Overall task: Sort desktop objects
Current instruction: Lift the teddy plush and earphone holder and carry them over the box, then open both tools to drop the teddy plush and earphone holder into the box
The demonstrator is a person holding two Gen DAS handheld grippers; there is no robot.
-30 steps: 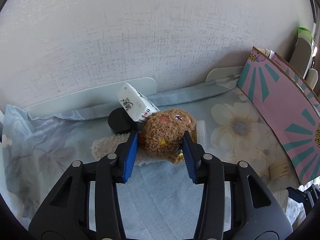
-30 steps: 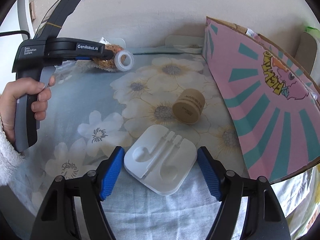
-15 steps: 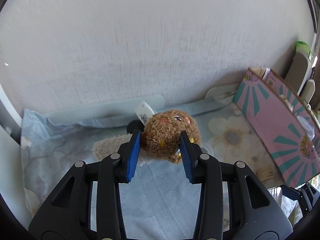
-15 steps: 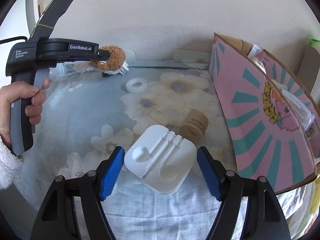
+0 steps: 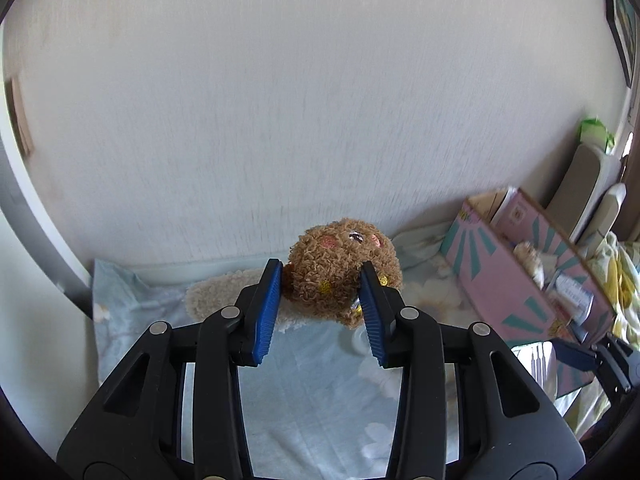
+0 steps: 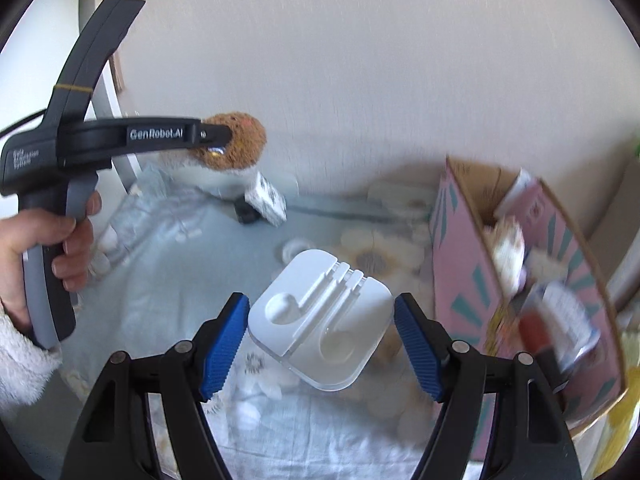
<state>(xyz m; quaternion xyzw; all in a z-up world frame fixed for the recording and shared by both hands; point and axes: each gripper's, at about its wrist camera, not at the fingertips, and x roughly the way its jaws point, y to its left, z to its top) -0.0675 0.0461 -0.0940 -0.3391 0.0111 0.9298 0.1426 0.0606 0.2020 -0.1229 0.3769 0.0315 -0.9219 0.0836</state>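
My left gripper (image 5: 320, 304) is shut on a brown plush toy (image 5: 340, 268) and holds it high above the table; the toy also shows in the right wrist view (image 6: 238, 146). My right gripper (image 6: 320, 340) is shut on a white plastic earphone case (image 6: 320, 316), held above the floral tablecloth (image 6: 168, 280). The pink and teal cardboard box (image 6: 520, 280) stands open at the right with several items inside; it also shows in the left wrist view (image 5: 532, 272).
A white printed carton (image 6: 266, 198) and a black object (image 6: 244, 212) lie near the back wall. A tape roll (image 6: 294, 248) lies mid-table. A cream fleece piece (image 5: 224, 292) hangs under the plush toy. The wall is close behind.
Both grippers have risen with their loads. The plush toy came off the table and the earphone case lifted up; the open top of the box has come into view.
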